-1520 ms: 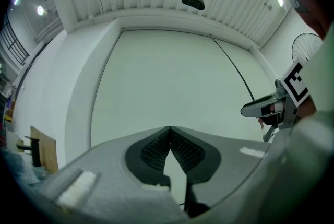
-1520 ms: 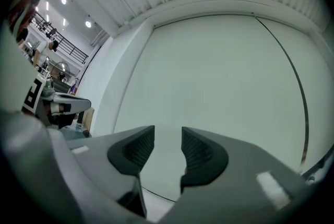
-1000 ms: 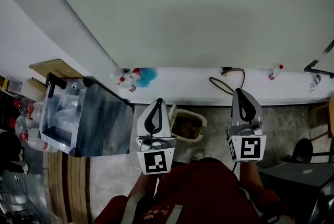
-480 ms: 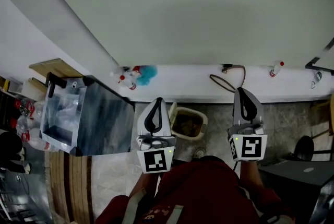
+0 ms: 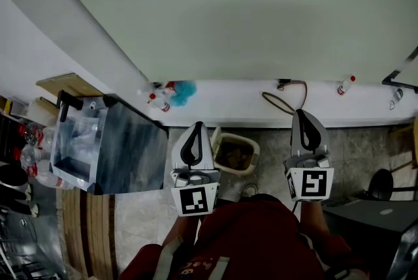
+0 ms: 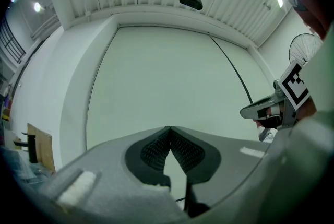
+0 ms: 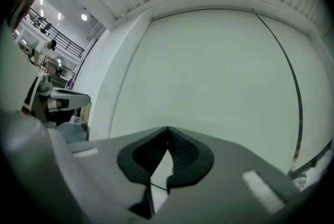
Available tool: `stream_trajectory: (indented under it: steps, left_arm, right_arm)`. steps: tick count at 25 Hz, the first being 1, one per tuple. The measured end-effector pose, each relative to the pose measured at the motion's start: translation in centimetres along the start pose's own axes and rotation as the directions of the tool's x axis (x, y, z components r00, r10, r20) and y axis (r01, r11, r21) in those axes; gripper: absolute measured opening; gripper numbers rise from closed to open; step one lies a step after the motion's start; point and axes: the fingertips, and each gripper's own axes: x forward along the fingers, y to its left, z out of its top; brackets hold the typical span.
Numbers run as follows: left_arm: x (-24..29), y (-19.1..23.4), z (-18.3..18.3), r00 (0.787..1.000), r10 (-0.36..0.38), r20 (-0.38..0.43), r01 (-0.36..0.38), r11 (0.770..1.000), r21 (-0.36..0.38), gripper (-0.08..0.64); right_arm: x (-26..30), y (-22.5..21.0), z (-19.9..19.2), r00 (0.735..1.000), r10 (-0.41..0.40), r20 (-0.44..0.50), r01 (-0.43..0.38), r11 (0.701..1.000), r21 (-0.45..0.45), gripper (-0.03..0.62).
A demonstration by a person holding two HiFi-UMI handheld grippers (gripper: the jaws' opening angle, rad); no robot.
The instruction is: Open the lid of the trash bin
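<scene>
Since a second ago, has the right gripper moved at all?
No. The right gripper still points at the same spot, just right of the coiled cable on the white ledge.

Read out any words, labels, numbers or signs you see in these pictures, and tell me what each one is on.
No text here can be read.
Left marker cube and right marker cube: black-and-white square patterns, no words.
Shirt print: too blurred to read.
Red-capped bottle: label too small to read.
</scene>
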Motion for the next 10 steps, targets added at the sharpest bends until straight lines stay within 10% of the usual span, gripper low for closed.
stream_trajectory:
  steps: [10]
  left_arm:
    - [0.37, 0.03, -0.06, 1.000, 0.009, 0.002, -0.009, 1.000, -0.006, 0.005]
  right_arm:
    - [0.08, -0.46, -0.29, 1.000, -0.001, -0.006, 0.001, 1.000, 0.001, 0.000]
